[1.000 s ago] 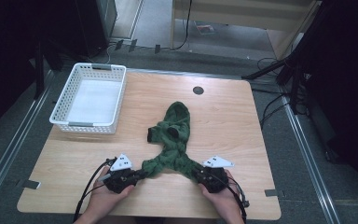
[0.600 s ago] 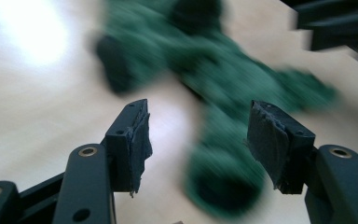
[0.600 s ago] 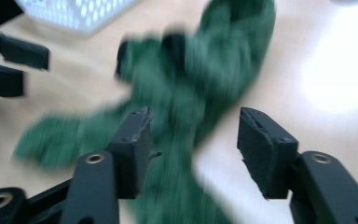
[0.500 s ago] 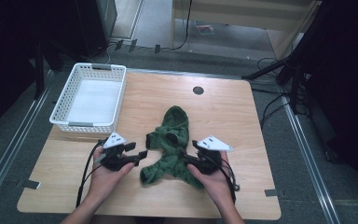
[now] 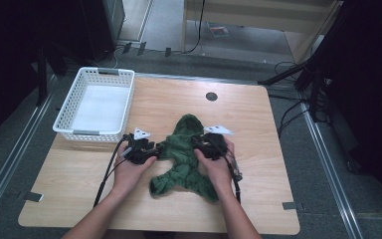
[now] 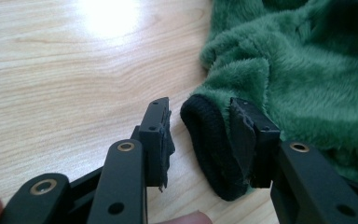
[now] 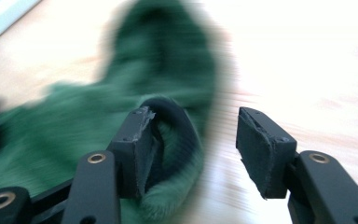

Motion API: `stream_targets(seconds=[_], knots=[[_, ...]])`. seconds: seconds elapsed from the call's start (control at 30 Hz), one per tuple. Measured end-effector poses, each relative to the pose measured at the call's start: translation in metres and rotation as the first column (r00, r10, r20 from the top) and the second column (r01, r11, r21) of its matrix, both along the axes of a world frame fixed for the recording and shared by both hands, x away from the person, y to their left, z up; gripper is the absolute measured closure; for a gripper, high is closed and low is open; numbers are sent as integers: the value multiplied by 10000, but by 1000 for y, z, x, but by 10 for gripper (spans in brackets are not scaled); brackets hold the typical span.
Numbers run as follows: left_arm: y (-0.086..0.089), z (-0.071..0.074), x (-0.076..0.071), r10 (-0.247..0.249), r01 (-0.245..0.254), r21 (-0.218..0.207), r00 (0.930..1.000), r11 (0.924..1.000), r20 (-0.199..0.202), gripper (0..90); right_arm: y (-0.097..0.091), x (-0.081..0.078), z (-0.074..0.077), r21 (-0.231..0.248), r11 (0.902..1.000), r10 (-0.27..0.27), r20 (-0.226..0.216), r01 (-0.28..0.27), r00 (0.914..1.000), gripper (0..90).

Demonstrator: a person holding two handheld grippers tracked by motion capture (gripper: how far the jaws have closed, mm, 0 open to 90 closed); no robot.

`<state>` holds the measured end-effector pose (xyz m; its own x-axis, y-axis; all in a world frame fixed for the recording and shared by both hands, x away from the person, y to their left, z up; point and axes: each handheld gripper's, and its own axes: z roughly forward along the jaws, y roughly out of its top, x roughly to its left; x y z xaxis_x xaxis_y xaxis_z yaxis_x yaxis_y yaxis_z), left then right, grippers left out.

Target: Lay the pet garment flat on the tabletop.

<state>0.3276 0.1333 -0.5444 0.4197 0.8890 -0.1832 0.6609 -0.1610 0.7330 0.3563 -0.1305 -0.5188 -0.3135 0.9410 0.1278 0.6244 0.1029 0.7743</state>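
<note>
Right now I have both tools at the green fleece garment (image 5: 181, 159), which lies crumpled on the counter (image 5: 258, 144) a little toward six o'clock of its middle. My left hand-held gripper (image 6: 200, 128) stands open, its jaws straddling a black ribbed cuff (image 6: 209, 149) at the garment's nine o'clock edge, one pad touching the cuff and the other just clear of it. My right hand-held gripper (image 7: 191, 140) is open as well, with a second dark cuff (image 7: 177, 135) against its inner jaw; that view is smeared, so I cannot tell whether the cloth sits squarely between the pads. I think the risk is closing on the rim alone: a thin bite of ribbing could slip out once I lift. If the jaws press down into the counter they may pinch both layers and bunch the sleeve. The white basket (image 5: 95, 105) at ten o'clock is well apart, so it should not snag
</note>
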Motion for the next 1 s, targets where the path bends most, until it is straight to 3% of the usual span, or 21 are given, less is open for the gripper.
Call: stream_targets(seconds=[0.03,0.07,0.1,0.2,0.23,0.27,0.3,0.33,0.37,0.4,0.43,0.57,0.63,0.67,0.73,0.77,0.8,0.83,0.9,0.97,1.0], knots=[[1,-1,0,3,-3,3,10000,10000,1,588,-20,2,-2,21,9954,-962,-152,963,9952,474],[2,-2,0,14,-14,-39,10000,10000,4,588,-20,2,-2,21,9954,-962,-152,963,9952,474],[3,-3,0,35,-35,-154,10000,9999,48,582,-41,3,-2,312,9852,-1677,-347,1688,9852,468],[5,-6,-1,41,-34,-424,9999,9991,157,583,-53,1,1,536,9816,-1821,-233,1831,9830,468],[4,-6,-1,-26,35,-438,9998,9990,203,585,-56,-3,7,720,9838,-1657,159,1642,9860,467],[4,-6,-1,-26,35,-438,9998,9990,203,586,-56,-3,7,720,9838,-1657,159,1642,9860,467],[4,-7,-2,-29,40,-456,9997,9990,247,589,-51,-6,14,1007,9891,-1138,560,1078,9919,464],[4,-7,-2,-23,37,-554,9997,9985,245,594,-46,-7,18,1086,9917,-772,701,693,9945,457],[5,-8,-2,6,8,-664,9998,9978,223,594,-46,-7,18,1086,9917,-772,701,693,9945,457],[6,-8,-2,23,-10,-761,9998,9971,175,602,-39,-8,21,1051,9941,-342,848,252,9958,448],[7,-8,-3,-28,45,-895,9998,9960,187,614,-25,-9,25,984,9946,225,1010,-325,9946,433],[8,-8,-5,-58,86,-934,9995,9956,302,641,-7,-9,28,1211,9876,844,1283,-1001,9881,415],[8,-8,-6,-80,115,-919,9992,9957,382,680,10,-7,24,1144,9809,1423,1292,-1573,9813,382],[8,-8,-6,-80,110,-990,9995,9950,306,697,15,-6,21,878,9816,1585,1217,-1697,9798,379],[9,-8,-5,-55,74,-998,9998,9950,192,738,23,-5,14,31,9898,1419,866,-1427,9861,424],[9,-8,-5,-55,74,-998,9998,9950,192,755,23,-5,14,31,9898,1419,866,-1427,9861,424],[9,-8,-6,-111,128,-970,9998,9952,180,769,20,-2,7,-239,9959,880,336,-872,9956,543],[8,-8,-6,-195,213,-893,9996,9958,213,769,20,-2,7,-239,9959,880,336,-872,9956,543],[8,-8,-8,-366,386,-860,9990,9955,246,788,3,-6,0,512,9969,596,-65,-592,9982,771],[7,-8,-8,-442,467,-927,9986,9946,292,796,-1,-8,-2,458,9967,669,-116,-663,9977,808],[7,-8,-8,-588,615,-945,9978,9936,305,801,-8,-15,-4,372,9947,966,-152,-959,9952,821]])
